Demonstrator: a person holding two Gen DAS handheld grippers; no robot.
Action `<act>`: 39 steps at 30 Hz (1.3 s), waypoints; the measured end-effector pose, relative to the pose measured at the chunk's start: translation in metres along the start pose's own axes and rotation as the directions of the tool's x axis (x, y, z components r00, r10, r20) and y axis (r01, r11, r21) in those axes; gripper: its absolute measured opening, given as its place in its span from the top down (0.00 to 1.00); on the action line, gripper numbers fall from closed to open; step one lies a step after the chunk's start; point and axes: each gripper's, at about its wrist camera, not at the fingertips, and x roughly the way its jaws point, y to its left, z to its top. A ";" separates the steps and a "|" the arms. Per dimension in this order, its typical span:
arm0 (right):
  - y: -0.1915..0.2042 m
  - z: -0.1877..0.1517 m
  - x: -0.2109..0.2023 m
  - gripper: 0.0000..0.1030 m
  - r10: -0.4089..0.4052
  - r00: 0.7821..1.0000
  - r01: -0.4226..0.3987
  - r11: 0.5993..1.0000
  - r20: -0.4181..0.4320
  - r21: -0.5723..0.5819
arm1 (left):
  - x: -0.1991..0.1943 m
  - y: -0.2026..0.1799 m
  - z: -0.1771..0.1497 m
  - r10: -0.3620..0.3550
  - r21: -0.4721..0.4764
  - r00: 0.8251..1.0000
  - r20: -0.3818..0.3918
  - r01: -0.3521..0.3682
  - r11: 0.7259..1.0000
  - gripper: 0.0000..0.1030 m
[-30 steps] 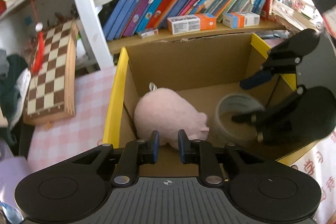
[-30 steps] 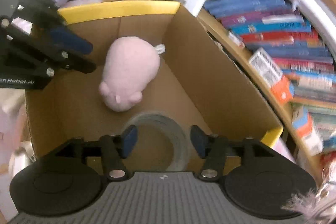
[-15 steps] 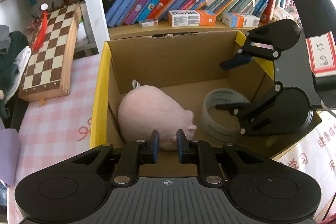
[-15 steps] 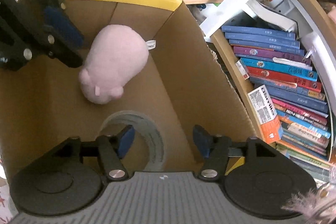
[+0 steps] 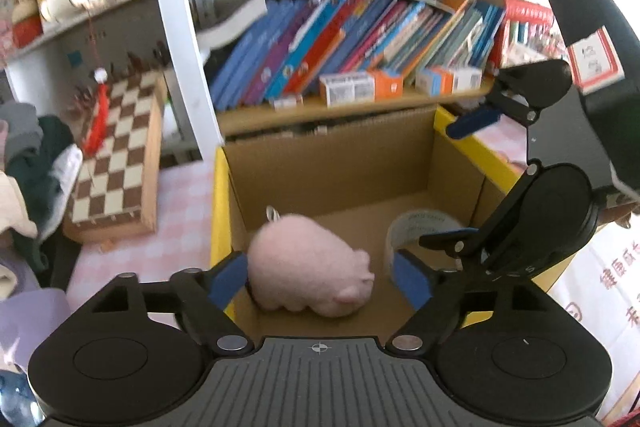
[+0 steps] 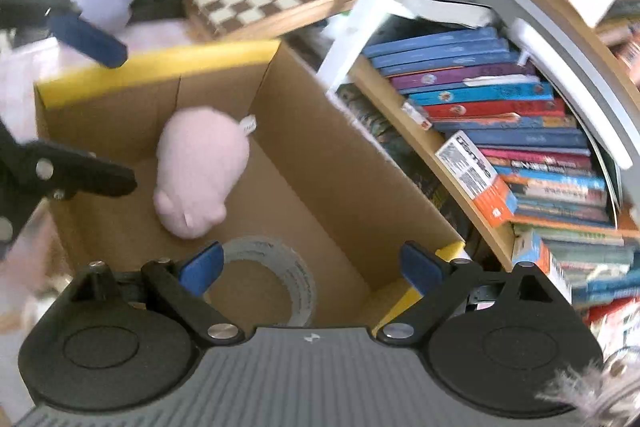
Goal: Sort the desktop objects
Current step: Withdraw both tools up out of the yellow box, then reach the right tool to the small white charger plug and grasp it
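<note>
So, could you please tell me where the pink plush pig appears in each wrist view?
Left wrist: pink plush pig lies low centre, on the cardboard box floor, left of the tape roll.
Right wrist: pig sits left of centre, above the tape roll.
Shared landmark: the chessboard.

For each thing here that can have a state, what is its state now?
left gripper: open, holds nothing
right gripper: open, holds nothing
cardboard box: open at the top
pink plush pig: lying on the box floor
tape roll: lying flat in the box
chessboard: folded shut
</note>
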 end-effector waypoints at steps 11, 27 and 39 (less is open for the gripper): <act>0.007 -0.014 -0.051 0.07 -0.054 0.997 0.046 0.986 0.046 0.162 | -0.051 0.007 -0.011 0.007 -0.043 0.993 0.114 -0.002 0.999 0.09; 0.061 -0.052 -0.128 0.03 -0.274 0.950 0.154 0.832 0.153 0.532 | -0.103 0.026 -0.063 0.067 -0.158 0.987 0.148 -0.044 0.986 0.05; 0.142 -0.081 -0.158 0.00 -0.324 0.939 0.199 0.787 0.117 0.583 | -0.135 0.025 -0.110 0.064 -0.134 0.993 0.101 -0.050 0.990 0.04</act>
